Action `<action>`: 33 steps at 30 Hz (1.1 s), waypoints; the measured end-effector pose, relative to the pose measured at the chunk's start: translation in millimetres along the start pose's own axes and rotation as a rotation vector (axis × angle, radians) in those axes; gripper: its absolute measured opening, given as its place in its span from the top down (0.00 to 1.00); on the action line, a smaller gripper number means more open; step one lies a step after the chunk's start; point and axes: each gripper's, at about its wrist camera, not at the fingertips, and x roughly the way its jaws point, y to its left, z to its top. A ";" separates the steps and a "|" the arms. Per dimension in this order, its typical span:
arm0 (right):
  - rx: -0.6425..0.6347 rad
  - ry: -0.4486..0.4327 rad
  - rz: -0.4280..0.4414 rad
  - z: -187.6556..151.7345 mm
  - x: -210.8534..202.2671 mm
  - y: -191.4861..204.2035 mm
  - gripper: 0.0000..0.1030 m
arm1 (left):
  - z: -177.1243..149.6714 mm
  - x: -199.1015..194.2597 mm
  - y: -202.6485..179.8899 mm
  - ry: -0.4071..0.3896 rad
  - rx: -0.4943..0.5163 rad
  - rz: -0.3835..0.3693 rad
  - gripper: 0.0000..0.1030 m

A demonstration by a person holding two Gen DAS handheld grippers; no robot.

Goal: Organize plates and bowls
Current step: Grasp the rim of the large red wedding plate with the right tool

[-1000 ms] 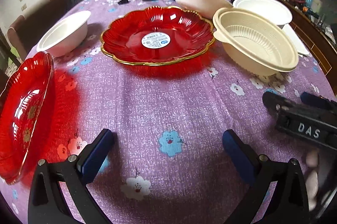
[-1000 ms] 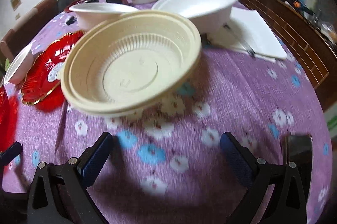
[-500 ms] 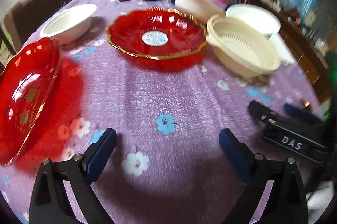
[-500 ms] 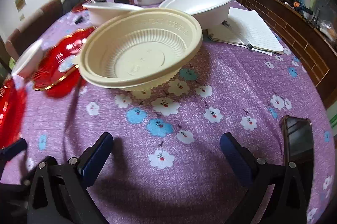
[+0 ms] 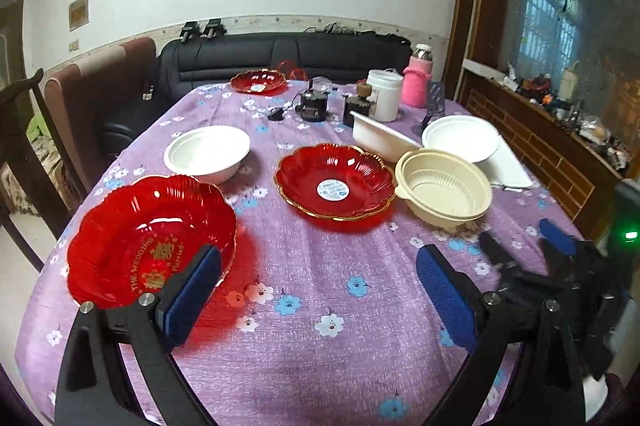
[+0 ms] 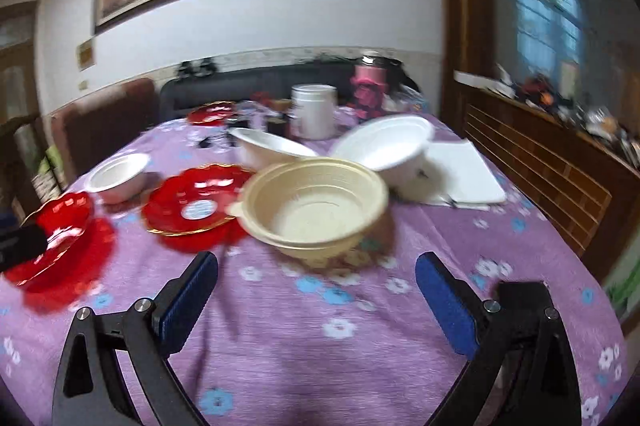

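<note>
We see the worktop (image 5: 320,346) filling the lower frame, a red plate (image 5: 148,242) at left, a beige bowl (image 5: 444,188) right of centre. Both the left hand-held gripper (image 5: 316,290) and right hand-held gripper (image 6: 316,290) gape wide — holding nothing, touching nothing.

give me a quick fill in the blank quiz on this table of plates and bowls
1. The cream bowl sits directly right of a ____ plate with a white sticker.
2. The tablecloth is ____ with flowers.
3. Both the left gripper and right gripper hold ____.
4. The near red plate bears ____ lettering.

Missing: red; purple; nothing; gold
</note>
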 end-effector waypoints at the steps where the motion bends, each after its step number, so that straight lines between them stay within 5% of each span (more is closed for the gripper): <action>1: -0.002 0.009 0.008 1.8 1.2 1.7 0.02 | 1.9 -4.5 3.7 -0.005 -0.007 0.004 0.05; 5: 0.010 0.008 0.046 14.3 -1.8 2.5 0.02 | 10.9 -19.6 24.9 -0.008 -0.054 0.002 0.05; 10: 0.003 -0.023 0.076 32.1 -12.7 9.1 0.02 | 30.6 -58.4 68.7 -0.127 -0.119 0.097 0.05; 17: 0.017 0.021 0.186 44.9 -7.9 30.6 0.02 | 26.5 -81.7 125.7 -0.154 -0.161 0.199 0.05; 20: 0.024 0.088 0.278 45.7 3.9 50.4 0.02 | 16.2 -69.0 158.4 -0.098 -0.229 0.243 0.05; 25: 0.054 0.248 0.462 44.6 44.7 102.4 0.03 | 2.8 -20.4 227.7 0.048 -0.421 0.195 0.05; 33: 0.132 0.459 0.562 40.6 110.9 166.7 0.15 | -0.1 30.1 268.9 0.149 -0.443 0.218 0.05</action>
